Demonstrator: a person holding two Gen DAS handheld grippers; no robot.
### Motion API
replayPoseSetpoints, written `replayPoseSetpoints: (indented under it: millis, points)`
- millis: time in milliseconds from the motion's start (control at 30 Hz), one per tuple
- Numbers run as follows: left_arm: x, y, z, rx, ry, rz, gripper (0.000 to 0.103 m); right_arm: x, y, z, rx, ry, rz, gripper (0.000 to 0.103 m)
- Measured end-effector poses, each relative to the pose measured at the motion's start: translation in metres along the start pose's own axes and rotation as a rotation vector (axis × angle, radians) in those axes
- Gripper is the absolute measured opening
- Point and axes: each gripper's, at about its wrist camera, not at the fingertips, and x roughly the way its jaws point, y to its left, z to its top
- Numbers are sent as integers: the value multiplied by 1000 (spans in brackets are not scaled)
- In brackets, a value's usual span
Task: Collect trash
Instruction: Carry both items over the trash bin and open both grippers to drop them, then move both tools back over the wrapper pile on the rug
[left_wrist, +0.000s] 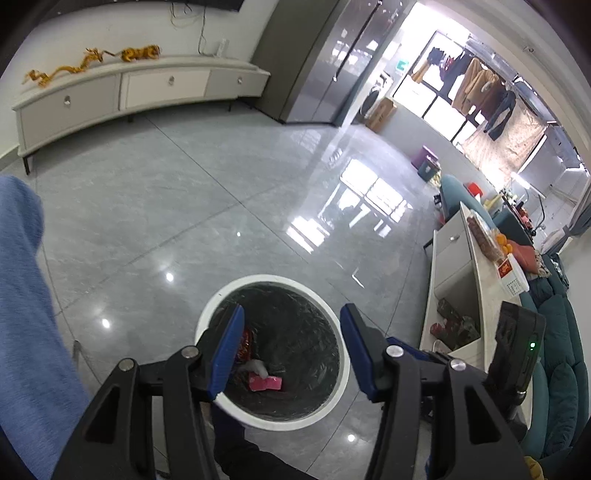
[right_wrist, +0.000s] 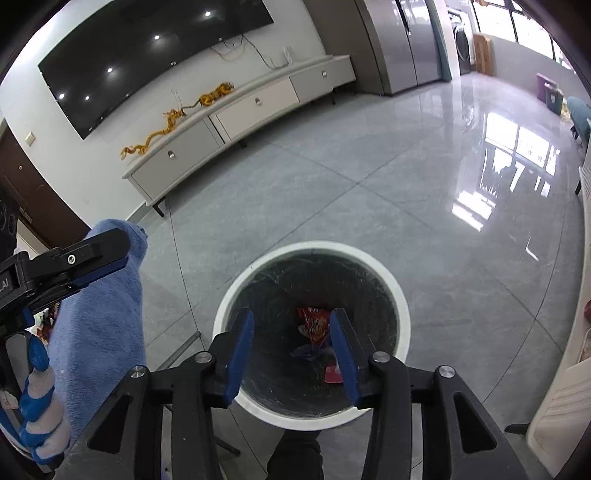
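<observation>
A round white trash bin (left_wrist: 221, 302) with a dark liner stands on the floor below both grippers; it also shows in the right wrist view (right_wrist: 400, 295). Inside lie a pink packet (left_wrist: 266, 383), a white crumpled piece (left_wrist: 256, 366) and a red snack wrapper (right_wrist: 314, 325). My left gripper (left_wrist: 291, 314) is open and empty above the bin. My right gripper (right_wrist: 291, 317) is open and empty above the bin. The left gripper also shows at the left edge of the right wrist view (right_wrist: 92, 254).
Shiny grey tiled floor (left_wrist: 207, 206) spreads around the bin. A blue towel (right_wrist: 96, 325) hangs at the left. A white coffee table (left_wrist: 480, 291) with snacks and a teal sofa (left_wrist: 561, 362) stand at the right. A long TV cabinet (right_wrist: 236, 110) lines the far wall.
</observation>
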Motion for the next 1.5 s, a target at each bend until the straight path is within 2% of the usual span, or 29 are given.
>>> replayPoseSetpoints:
  millis: [100,233,467,800,967,1267,1400,1500]
  points:
    - [-32,0,1,-6,-42,18,52,-30,10,3,-27,-43,-12,41]
    - [-81,2,1,-27,-108,29,58,-69,26,4,-50,-100,-18,41]
    - [-159,8,-13,-37,-203,53,58,-129,63,0,-97,-183,-16,41]
    - [-286,44,-50,-30,-348,113,58,-205,127,-13,-156,-283,14,41]
    - [-346,72,-72,-17,-403,167,58,-237,162,-25,-185,-338,42,41]
    - [-429,139,-119,-69,-484,272,58,-253,234,-38,-290,-368,123,41]
    - [-452,182,-147,-107,-481,339,58,-237,262,-42,-325,-347,173,41]
    - [-455,215,-169,-142,-455,372,58,-212,283,-47,-351,-305,209,41]
